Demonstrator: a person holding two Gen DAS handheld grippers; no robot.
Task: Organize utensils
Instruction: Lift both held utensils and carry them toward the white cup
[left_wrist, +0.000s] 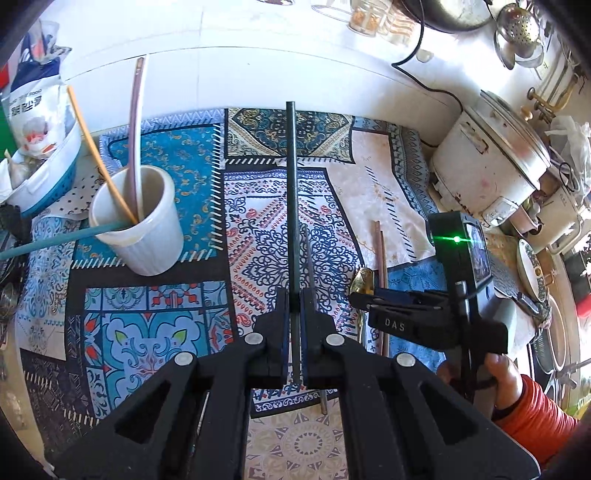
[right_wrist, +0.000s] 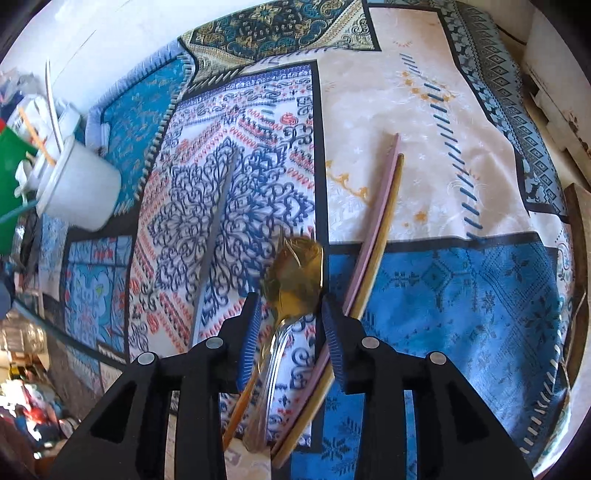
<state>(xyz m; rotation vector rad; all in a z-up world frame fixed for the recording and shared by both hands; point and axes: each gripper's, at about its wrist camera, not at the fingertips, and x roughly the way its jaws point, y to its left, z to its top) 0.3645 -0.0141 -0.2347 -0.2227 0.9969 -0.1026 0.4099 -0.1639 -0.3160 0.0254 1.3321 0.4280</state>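
Patchwork-patterned cloth in blues, creams and reds covers the table, with a white wall behind it and a worn white rice cooker at the right edge.

At the left of the cloth stands a white ribbed plastic cup, tilted in the left wrist view, holding a mauve chopstick, an orange chopstick and a teal stick that leans out over its rim. Beside it sits a blue-and-white plastic basket with a printed bag in it.

The left claw is closed tight on a dark green chopstick, which stands straight out from between its pads, clear of the cloth, its far end reaching toward the wall.

The right claw points steeply down with its jaws partly apart. Between them, not pressed by the blue ribbed pads, lies a gold-coloured metal spoon, bowl away from the camera, its handle running back under the claw. A grey chopstick lies on the cloth to the left of the spoon. Just to the right, a pink chopstick and a tan wooden chopstick lie side by side, touching, and pass under the right finger. A hand in an orange sleeve holds the right claw's handle.
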